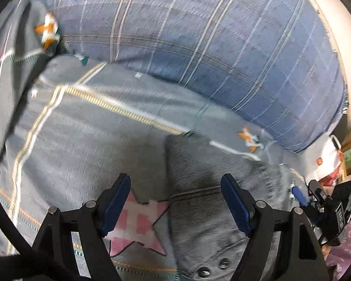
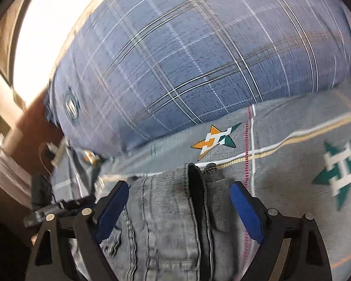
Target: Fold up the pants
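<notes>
Grey denim pants (image 1: 206, 210) lie on a grey bedsheet with star prints; two metal rivets show at the bottom. My left gripper (image 1: 175, 201) is open, its blue pads over the pants' left edge and a pink star. In the right wrist view the pants (image 2: 170, 215) lie bunched, with seams and a dark fold running away from me. My right gripper (image 2: 179, 206) is open, its pads on either side of the denim and not closed on it. The right gripper also shows in the left wrist view (image 1: 325, 201) at the right edge.
A large blue plaid pillow (image 1: 199, 46) lies across the far side of the bed (image 1: 70, 140), also in the right wrist view (image 2: 187, 58). A white bag (image 1: 327, 159) and clutter sit beyond the bed's right edge. A bright window (image 2: 46, 35) is at left.
</notes>
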Demonstrator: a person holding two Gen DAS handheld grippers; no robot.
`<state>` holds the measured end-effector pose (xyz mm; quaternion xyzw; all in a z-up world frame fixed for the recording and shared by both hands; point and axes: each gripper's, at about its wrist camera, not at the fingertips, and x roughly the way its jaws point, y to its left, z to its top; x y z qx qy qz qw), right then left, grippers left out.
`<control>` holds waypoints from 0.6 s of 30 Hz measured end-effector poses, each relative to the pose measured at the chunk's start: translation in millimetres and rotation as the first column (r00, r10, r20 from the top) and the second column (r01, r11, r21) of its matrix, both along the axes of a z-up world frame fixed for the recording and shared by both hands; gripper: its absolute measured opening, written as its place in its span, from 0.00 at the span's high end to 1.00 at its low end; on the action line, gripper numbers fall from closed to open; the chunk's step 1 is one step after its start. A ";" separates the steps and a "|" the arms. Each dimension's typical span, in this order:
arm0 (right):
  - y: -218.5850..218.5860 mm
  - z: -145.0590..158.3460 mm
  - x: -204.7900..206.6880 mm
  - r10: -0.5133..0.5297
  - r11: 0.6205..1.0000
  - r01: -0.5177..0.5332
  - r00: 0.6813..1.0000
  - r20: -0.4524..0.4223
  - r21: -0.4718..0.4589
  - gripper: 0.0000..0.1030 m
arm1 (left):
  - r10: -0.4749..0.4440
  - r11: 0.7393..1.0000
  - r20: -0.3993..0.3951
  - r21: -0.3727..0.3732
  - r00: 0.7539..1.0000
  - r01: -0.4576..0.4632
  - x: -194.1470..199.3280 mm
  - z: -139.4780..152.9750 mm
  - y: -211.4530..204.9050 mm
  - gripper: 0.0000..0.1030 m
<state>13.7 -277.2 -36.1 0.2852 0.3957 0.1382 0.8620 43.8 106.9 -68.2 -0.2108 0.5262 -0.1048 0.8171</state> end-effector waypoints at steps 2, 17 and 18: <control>-7.2 -25.1 1.0 -0.016 0.995 0.021 0.998 -0.060 0.098 0.13 | -0.016 0.998 -0.057 -0.056 0.998 0.013 -2.0 -16.2 -2.9 0.24; 9.9 -59.4 17.1 0.136 0.989 -0.121 0.971 -0.198 0.086 0.13 | -0.081 0.991 -0.019 -0.106 0.997 0.079 -2.6 -24.3 -17.3 0.52; 10.7 -59.9 16.0 0.146 0.987 -0.127 0.970 -0.195 0.103 0.19 | -0.074 0.991 -0.015 -0.116 0.997 0.071 -5.8 -22.7 -19.3 0.51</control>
